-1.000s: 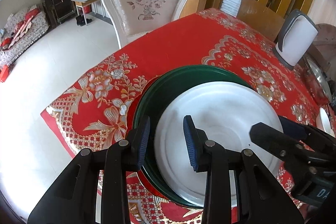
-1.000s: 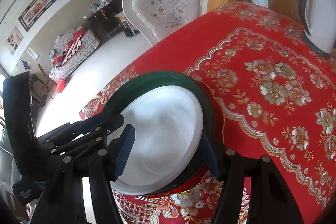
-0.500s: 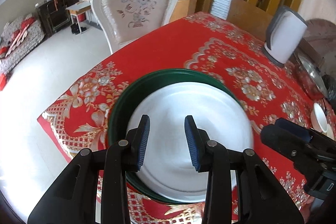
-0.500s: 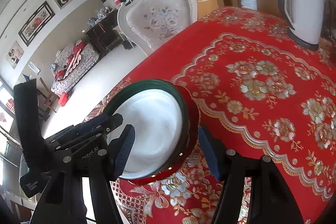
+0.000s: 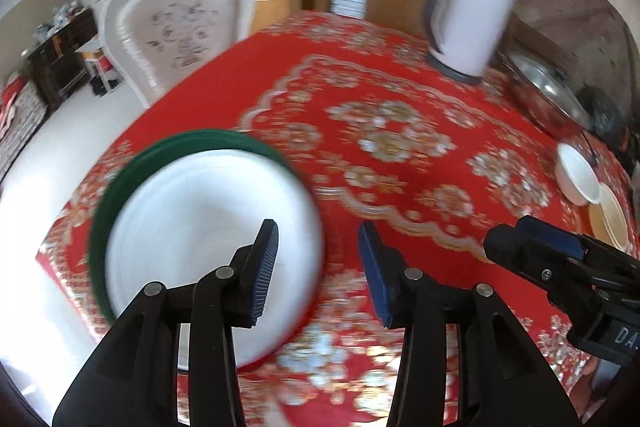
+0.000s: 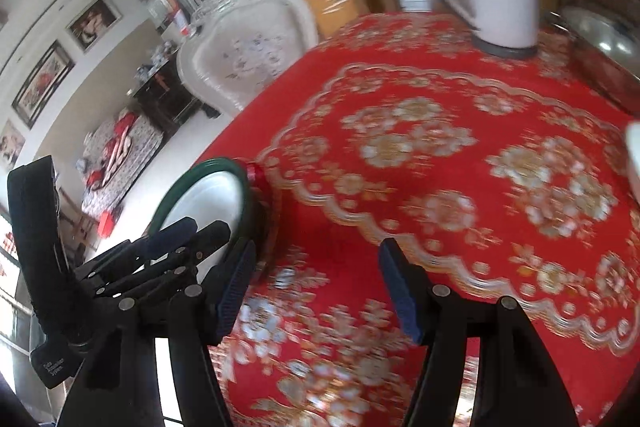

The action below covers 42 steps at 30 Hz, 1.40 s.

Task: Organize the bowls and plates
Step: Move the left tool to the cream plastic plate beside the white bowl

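White plate (image 5: 208, 239) sits nested in green plate (image 5: 120, 187), red one apparently beneath (blurred), near surface (image 5: 400, 75) edge; stacking looks done to us. Left tool (image 5: 316, 267) just been opening, nothing between jaws. Right tool (image 6: 316, 287) open, empty. We see small white bowl (image 5: 576, 175) and cream dish (image 5: 612, 223) far right, unsorted; likely next.

White kettle (image 5: 468, 23) on red tablecloth (image 5: 400, 99); ornate chair (image 5: 180, 27) beyond.
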### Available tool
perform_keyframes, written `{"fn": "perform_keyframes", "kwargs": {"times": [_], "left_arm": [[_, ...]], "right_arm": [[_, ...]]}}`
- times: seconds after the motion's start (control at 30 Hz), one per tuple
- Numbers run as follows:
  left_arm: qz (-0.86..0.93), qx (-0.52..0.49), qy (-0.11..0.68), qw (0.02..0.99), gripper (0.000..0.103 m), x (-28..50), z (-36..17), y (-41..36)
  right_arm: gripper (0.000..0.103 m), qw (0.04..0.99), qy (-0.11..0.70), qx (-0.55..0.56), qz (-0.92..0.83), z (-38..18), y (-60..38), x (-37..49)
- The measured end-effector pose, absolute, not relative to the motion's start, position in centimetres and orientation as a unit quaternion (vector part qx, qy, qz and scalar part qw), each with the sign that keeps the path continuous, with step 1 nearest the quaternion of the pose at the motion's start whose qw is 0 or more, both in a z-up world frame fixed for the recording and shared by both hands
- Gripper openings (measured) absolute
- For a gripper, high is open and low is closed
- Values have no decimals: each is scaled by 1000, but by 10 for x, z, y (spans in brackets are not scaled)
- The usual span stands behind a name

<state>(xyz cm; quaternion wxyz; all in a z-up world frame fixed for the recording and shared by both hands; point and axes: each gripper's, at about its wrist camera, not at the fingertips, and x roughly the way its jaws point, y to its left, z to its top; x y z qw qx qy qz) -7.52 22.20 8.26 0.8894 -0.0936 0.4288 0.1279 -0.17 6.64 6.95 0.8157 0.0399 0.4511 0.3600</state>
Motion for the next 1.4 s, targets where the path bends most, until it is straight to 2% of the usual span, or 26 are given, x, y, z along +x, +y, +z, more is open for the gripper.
{"fn": "perform_keyframes", "kwargs": {"times": [0.37, 0.8, 1.0, 1.33, 1.4], "left_arm": [[6, -54, 470, 881, 42, -20, 74, 105], [-125, -38, 518, 845, 42, 23, 62, -51], [-148, -70, 533, 830, 42, 48, 53, -99], [-148, -89, 543, 822, 42, 85, 40, -152], [-151, -93, 542, 821, 47, 91, 37, -160]], "right_arm": [[65, 840, 462, 111, 262, 53, -64, 21], [65, 871, 426, 201, 139, 60, -234, 20], [69, 879, 412, 227, 72, 62, -303, 31], [69, 861, 420, 285, 38, 36, -368, 75], [69, 853, 427, 298, 48, 26, -371, 87]]}}
